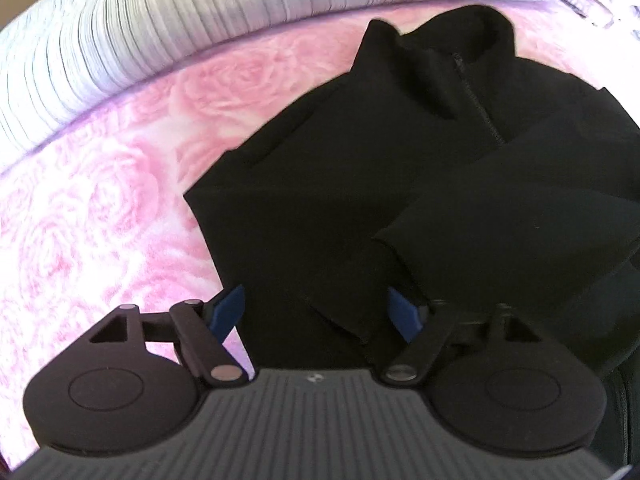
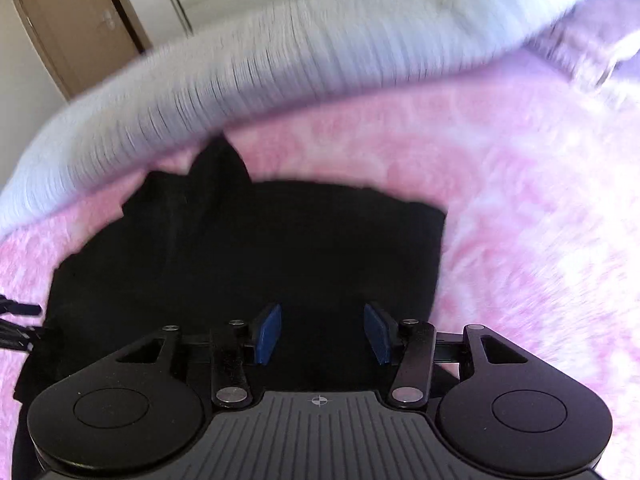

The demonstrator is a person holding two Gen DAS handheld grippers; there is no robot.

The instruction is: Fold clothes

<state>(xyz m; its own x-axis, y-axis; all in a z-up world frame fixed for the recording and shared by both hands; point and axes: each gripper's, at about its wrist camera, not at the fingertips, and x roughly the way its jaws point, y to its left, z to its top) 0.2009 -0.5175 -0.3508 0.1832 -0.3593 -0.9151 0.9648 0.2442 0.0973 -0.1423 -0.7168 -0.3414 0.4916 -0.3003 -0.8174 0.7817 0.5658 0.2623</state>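
A black zip-neck top point(image 1: 400, 184) lies flat on a pink rose-patterned blanket point(image 1: 100, 200), partly folded, with one sleeve point(image 1: 500, 232) laid across its body. The left gripper point(image 1: 316, 312) hangs over the lower part of the garment with its blue pads point(image 1: 230, 308) standing wide apart; black cloth lies below and between them, including the sleeve cuff just ahead of the gripper's right-hand pad, but neither pad presses on it, so the gripper is open and holds nothing. The collar and short zip point(image 1: 476, 92) lie well ahead of this gripper, toward a pale ribbed cover point(image 1: 140, 28) bunched at the far edge of the blanket. The right gripper point(image 2: 322, 334) is also over the black top point(image 2: 260, 248), near its right-hand edge, with its pads point(image 2: 268, 334) parted and clear of the fabric, gripping nothing. That view is blurred. Beyond the ribbed cover point(image 2: 240, 84), ahead and to the left of the right gripper, stands a brown door point(image 2: 76, 28).
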